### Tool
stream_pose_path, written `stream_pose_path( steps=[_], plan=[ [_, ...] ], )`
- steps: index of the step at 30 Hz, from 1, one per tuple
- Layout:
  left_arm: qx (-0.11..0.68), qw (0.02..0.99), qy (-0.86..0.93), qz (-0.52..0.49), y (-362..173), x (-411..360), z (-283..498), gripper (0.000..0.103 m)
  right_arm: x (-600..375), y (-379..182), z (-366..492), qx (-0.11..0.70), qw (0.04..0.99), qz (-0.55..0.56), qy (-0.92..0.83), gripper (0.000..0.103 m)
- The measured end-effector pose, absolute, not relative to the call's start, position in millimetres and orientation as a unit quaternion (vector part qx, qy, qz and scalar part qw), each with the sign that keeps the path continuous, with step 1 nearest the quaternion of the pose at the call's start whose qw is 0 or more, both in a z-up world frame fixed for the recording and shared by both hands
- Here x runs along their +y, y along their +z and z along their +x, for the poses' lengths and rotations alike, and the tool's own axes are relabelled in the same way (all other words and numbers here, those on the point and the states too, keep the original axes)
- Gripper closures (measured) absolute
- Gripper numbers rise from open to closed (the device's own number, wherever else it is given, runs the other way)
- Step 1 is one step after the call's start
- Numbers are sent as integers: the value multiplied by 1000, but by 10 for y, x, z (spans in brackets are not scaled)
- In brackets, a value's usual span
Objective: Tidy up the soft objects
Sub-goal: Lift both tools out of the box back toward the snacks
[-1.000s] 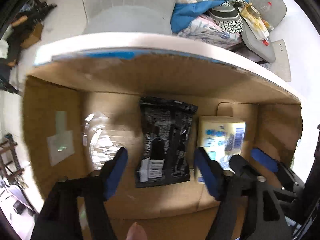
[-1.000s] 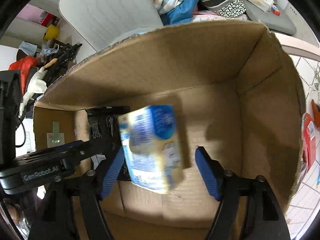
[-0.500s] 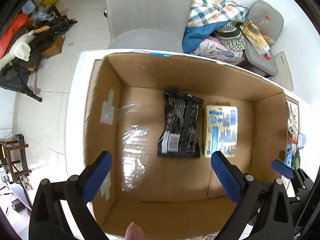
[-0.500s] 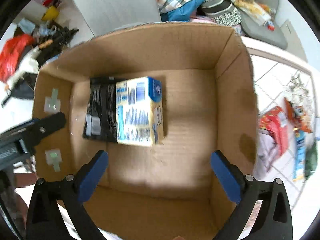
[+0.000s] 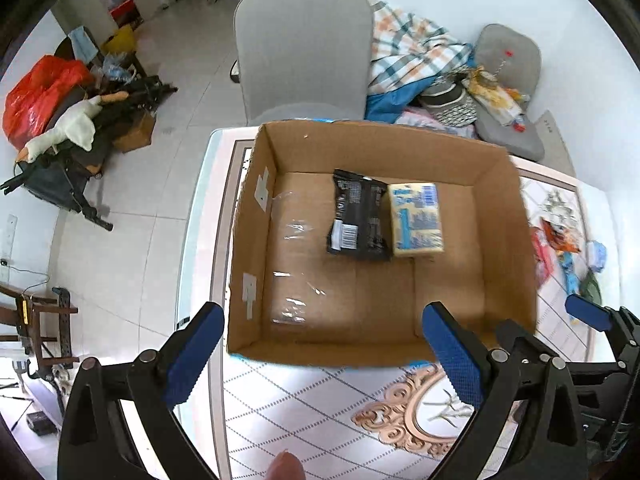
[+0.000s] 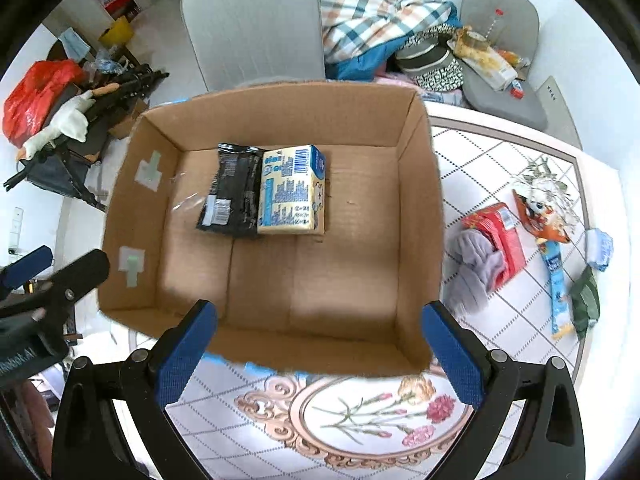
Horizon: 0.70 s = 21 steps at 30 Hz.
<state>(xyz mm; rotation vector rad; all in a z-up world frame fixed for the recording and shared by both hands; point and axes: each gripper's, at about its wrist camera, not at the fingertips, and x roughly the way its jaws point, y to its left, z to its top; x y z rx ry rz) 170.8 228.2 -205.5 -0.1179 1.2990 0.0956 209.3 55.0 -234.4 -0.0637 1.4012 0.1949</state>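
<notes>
An open cardboard box point(image 5: 508, 216) point(image 6: 420, 184) stands on the table. On its floor a black packet point(image 5: 358, 216) point(image 6: 232, 196) lies beside a yellow and blue tissue pack point(image 5: 416, 220) point(image 6: 290, 192), touching it. My left gripper point(image 5: 320, 356) is open and empty above the box's near wall. My right gripper point(image 6: 316, 356) is open and empty, also above the near wall. To the right of the box lie a grey cloth point(image 6: 474, 268), a red pack point(image 6: 500, 240), an orange packet point(image 6: 540, 216), a blue stick pack point(image 6: 556, 276), a dark green pouch point(image 6: 586, 304) and a light blue item point(image 6: 600, 248).
The table point(image 6: 520, 152) has a tiled, flowered cover. A grey chair point(image 5: 304, 52) stands behind the box. Clothes and cushions point(image 6: 400, 20) are piled at the back right. Floor clutter with a red bag point(image 5: 36, 92) lies at the left.
The right gripper let go of the tissue pack, which now lies in the box beside the black packet. Both grippers opened wide and pulled up and back out of the box.
</notes>
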Motion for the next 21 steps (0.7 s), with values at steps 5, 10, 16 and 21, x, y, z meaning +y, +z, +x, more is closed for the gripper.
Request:
stream_pose_path(
  steps=[5, 10, 16, 21],
  plan=[
    [595, 801, 39, -55, -1832, 2193, 1493, 2, 464, -2070, 1781, 627, 772, -18, 99, 0],
    [582, 809, 35, -70, -1572, 2110, 1362, 2, 305, -1790, 1566, 612, 783, 12, 112, 0],
    [568, 822, 21, -38, -1319, 1622, 1410, 2, -162, -1576, 1454, 568, 811, 65, 125, 0],
    [585, 810, -32, -32, -1340, 871, 1655, 2, -1025, -1589, 1518, 583, 802, 95, 89, 0]
  ],
)
